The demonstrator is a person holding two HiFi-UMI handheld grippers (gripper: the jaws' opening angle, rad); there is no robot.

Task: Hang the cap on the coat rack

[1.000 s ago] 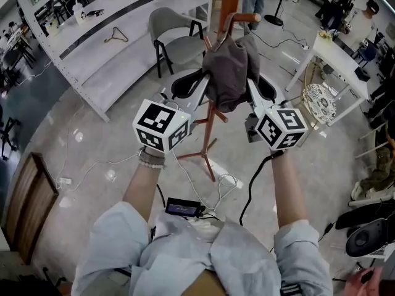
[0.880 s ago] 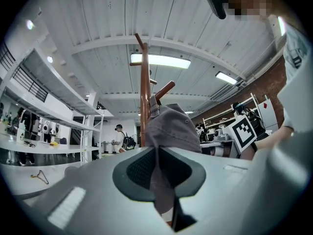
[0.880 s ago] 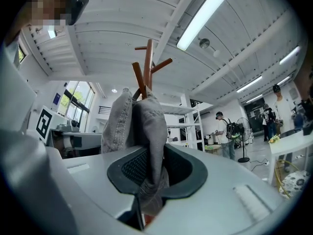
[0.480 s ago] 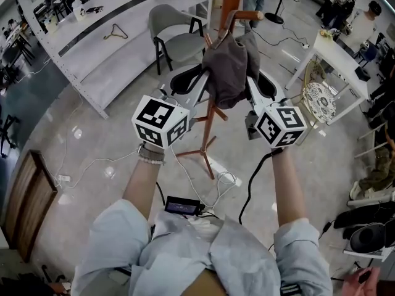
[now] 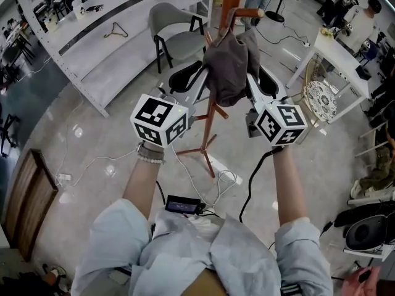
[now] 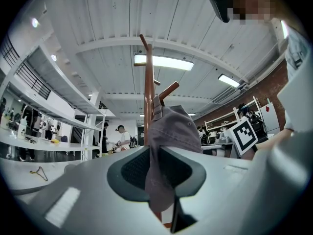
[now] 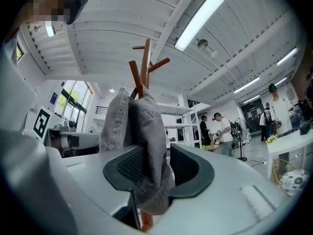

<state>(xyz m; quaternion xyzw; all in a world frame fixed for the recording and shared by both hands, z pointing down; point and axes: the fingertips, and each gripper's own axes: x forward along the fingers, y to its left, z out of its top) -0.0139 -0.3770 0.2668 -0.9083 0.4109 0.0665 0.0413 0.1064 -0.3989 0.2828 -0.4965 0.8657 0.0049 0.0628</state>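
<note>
A grey-brown cap (image 5: 228, 66) hangs over a peg of the brown wooden coat rack (image 5: 213, 119), whose post rises in front of me. My left gripper (image 5: 188, 82) is at the cap's left side; in the left gripper view the cap (image 6: 171, 131) hangs down between its jaws, which are shut on the fabric. My right gripper (image 5: 262, 85) is at the cap's right side. Its jaws are opening, and the cap (image 7: 142, 126) still hangs between them with a gap at one pad. The rack's pegs (image 7: 145, 62) stick out above the cap.
A grey chair (image 5: 176, 32) stands behind the rack, with a long white shelf bench (image 5: 111, 60) carrying a clothes hanger (image 5: 116, 31) to its left. A white table (image 5: 339, 54) and a round patterned disc (image 5: 320, 100) are on the right. Cables (image 5: 216, 171) lie by the rack's feet.
Both grippers and the cap have stayed almost in place on the rack; the hands have edged only slightly.
</note>
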